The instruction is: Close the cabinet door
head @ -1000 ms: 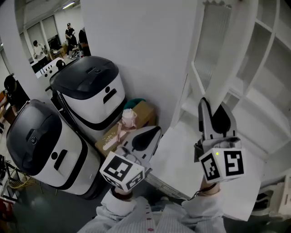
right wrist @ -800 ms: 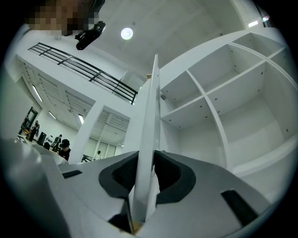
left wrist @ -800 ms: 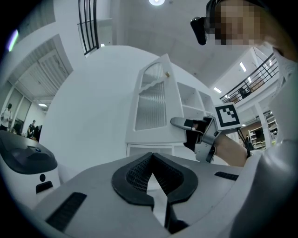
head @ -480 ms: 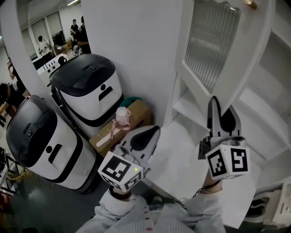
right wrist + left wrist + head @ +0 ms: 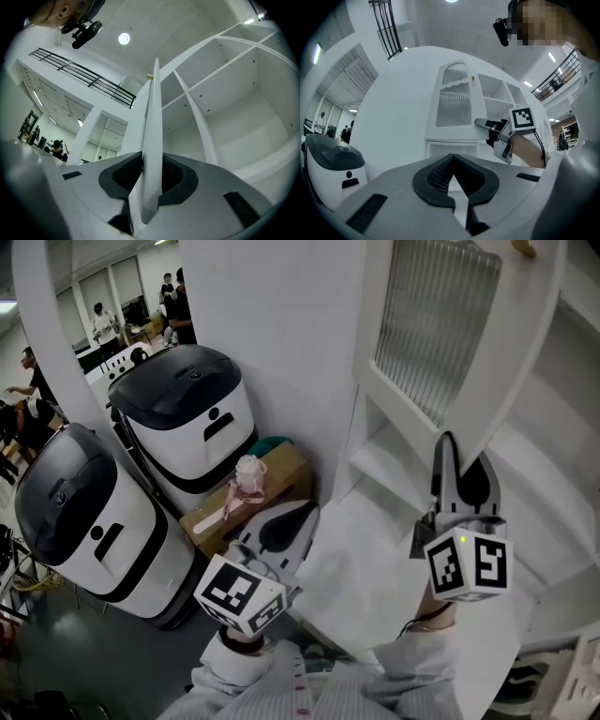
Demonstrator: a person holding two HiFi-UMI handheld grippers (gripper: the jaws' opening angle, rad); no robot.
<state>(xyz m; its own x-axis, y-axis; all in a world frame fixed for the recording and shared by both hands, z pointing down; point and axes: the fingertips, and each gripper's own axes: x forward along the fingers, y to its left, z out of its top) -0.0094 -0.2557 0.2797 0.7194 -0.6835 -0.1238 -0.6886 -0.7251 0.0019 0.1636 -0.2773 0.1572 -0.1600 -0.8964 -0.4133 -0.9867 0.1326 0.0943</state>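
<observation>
This reads as a robotics lab or test hall, not a home — a white cabinet point(image 5: 553, 484) with bare shelves stands on a grey floor right beside two bulky white-and-black machines point(image 5: 187, 418), with a cardboard box point(image 5: 291, 474) pushed against the wall between them. Farther back, several people point(image 5: 173, 296) stand about in an open work area, and the gripper views show a high ceiling with a round lamp point(image 5: 123, 38) and a railed upper gallery point(image 5: 84, 75) — the build of a large institutional hall.
</observation>
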